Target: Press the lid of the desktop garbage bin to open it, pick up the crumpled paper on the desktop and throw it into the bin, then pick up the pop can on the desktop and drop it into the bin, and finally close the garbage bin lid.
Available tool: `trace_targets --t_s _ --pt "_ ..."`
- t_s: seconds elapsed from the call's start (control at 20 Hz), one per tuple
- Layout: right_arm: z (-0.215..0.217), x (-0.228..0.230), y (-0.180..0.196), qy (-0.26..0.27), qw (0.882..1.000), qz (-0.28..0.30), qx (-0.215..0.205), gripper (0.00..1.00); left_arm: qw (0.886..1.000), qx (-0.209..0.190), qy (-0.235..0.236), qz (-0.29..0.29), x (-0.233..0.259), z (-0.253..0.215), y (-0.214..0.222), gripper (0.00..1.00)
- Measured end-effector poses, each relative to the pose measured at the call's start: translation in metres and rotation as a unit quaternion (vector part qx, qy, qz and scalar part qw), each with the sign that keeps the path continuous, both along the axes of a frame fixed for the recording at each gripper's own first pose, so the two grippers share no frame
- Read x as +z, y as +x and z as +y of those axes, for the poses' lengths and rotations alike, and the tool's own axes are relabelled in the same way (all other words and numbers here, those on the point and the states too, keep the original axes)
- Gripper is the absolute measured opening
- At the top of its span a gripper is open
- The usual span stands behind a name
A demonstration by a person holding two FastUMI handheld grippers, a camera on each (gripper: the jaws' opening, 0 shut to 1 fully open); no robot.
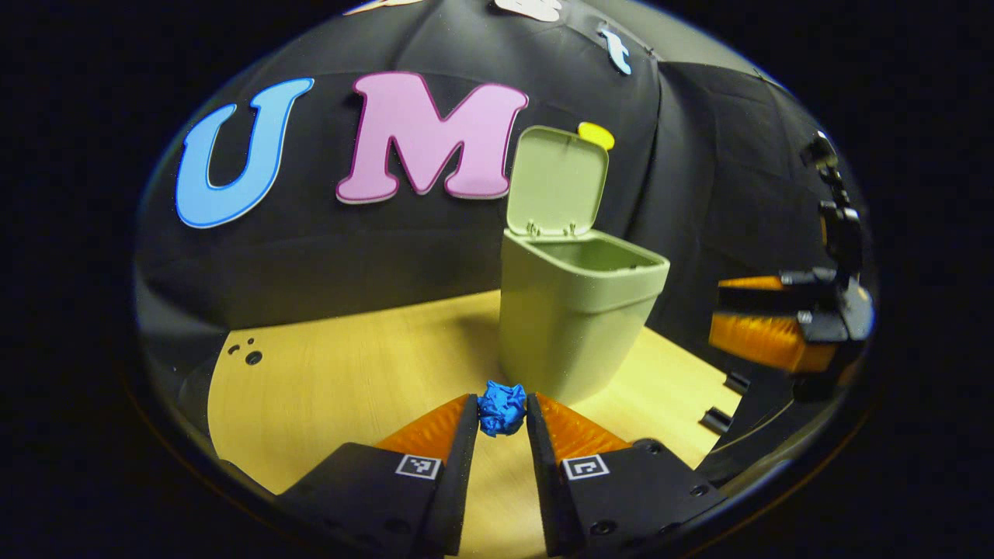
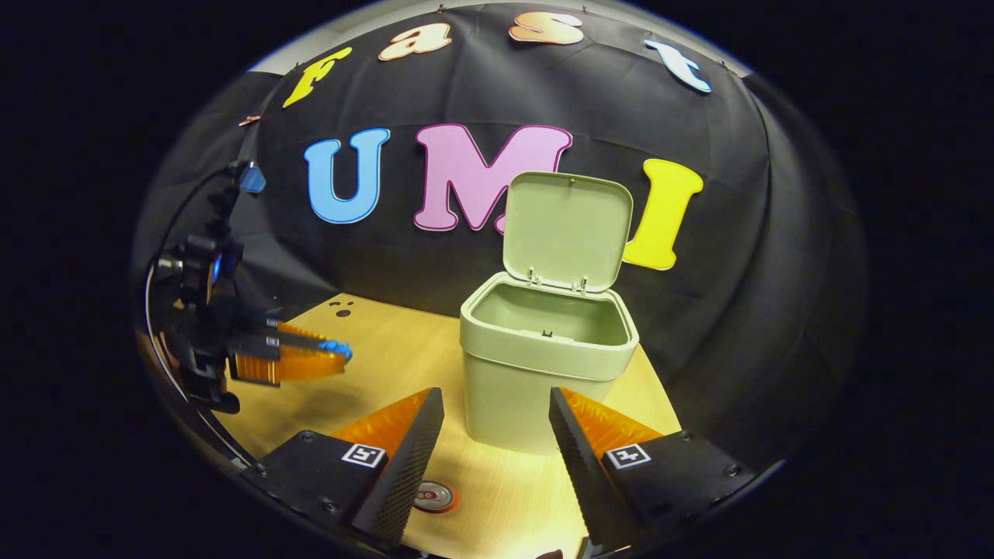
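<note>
The pale green bin [image 1: 571,322] stands on the wooden desk with its lid [image 1: 555,182] swung up and open. My left gripper [image 1: 502,410] is shut on the blue crumpled paper [image 1: 502,407], held above the desk just in front of the bin. In the right gripper view the same bin [image 2: 543,365] shows its bare inside, lid [image 2: 567,230] upright. My right gripper [image 2: 497,404] hangs open in front of the bin. Below it, the pop can [image 2: 433,495] stands on the desk, seen from the top. The left gripper [image 2: 338,351] with the paper [image 2: 336,349] is at the left.
The wooden desk [image 1: 342,373] has small holes [image 1: 252,357] near its far left corner. Black cloth walls close the booth behind and to both sides. The right gripper [image 1: 718,314] shows at the right edge of the left gripper view.
</note>
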State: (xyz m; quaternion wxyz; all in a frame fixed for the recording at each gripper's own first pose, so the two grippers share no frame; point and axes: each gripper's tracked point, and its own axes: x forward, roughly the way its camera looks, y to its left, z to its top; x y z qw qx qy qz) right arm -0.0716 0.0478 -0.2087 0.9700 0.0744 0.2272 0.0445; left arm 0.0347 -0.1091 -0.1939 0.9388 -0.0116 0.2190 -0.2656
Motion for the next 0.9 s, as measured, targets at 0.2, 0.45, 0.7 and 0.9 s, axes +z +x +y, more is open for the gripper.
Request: trace_targets --t_s 0.2,0.45,0.7,0.9 --pt "-0.004 -0.005 -0.009 -0.004 1.0 0.006 -0.007 0.87 0.999 -0.011 -0.036 -0.039 0.048 -0.015 0.024 0.39" --pt "0.002 -0.007 -0.022 0.001 1.0 0.012 -0.007 0.87 0.994 -0.039 -0.063 -0.08 0.091 -0.051 0.051 0.43" --pt "0.005 -0.006 -0.035 0.01 1.0 0.015 -0.008 0.87 0.989 -0.075 -0.06 -0.112 0.11 -0.093 0.075 0.42" --pt "-0.006 -0.006 -0.042 0.004 1.0 0.017 -0.02 0.87 0.989 -0.089 -0.057 -0.103 0.102 -0.121 0.092 0.42"
